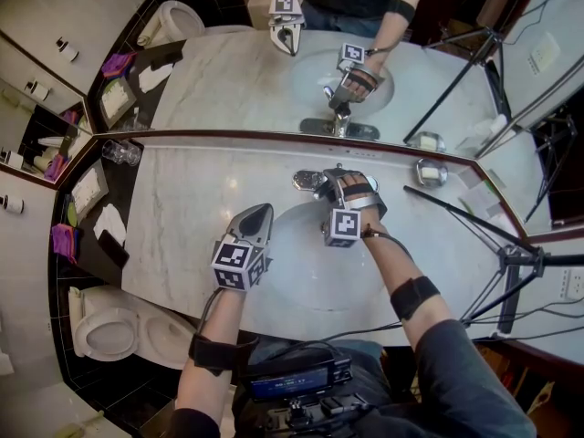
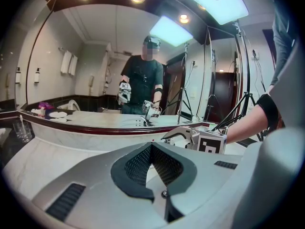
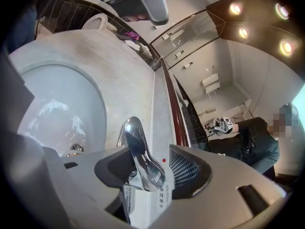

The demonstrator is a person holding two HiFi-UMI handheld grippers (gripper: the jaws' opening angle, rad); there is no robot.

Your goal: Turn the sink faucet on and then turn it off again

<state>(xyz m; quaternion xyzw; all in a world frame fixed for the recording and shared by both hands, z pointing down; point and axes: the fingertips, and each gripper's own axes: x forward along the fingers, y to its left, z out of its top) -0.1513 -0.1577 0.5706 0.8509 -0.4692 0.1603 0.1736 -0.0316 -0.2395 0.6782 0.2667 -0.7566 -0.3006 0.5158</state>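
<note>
2 items nr faucet: glass left, small dish right.

The pale marble desk carries a chrome lever faucet mid back edge, clear glass tumblers at its back-left corner, and a small silver dish back-right.

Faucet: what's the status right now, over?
Left gripper shut, empty. Right gripper open, fingers either side of faucet handle, not clamped. Drinking glasses far off, no obstacle.
</note>
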